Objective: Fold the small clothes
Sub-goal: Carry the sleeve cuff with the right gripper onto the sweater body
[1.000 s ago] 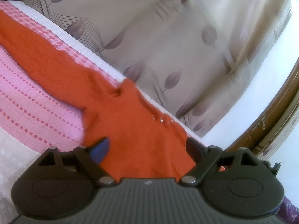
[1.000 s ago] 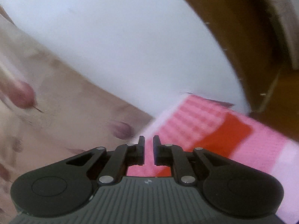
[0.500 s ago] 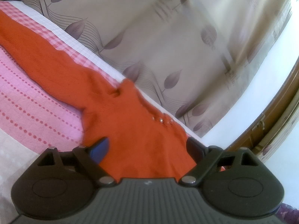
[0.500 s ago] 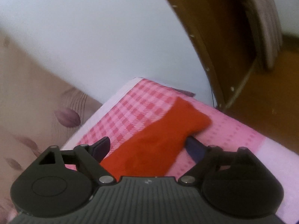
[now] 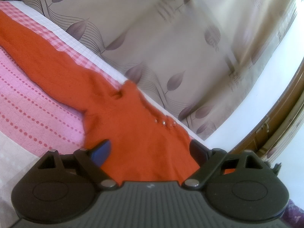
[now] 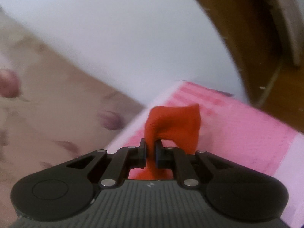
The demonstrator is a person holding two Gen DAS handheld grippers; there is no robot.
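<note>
Orange knit sweater lies spread on the bed, along its far edge beside the curtain, on a pink bedspread. Our left claw stands wide, jaws either side of the sweater body, pinching nothing. Our right claw is closing, its jaws narrow and pinching a sleeve end that bunches up between the pads near the bed's corner. We judge the step: first sleeve fold. Next move calls for carrying the sleeve across onto the body, keeping it flat. No containers seen.
</note>
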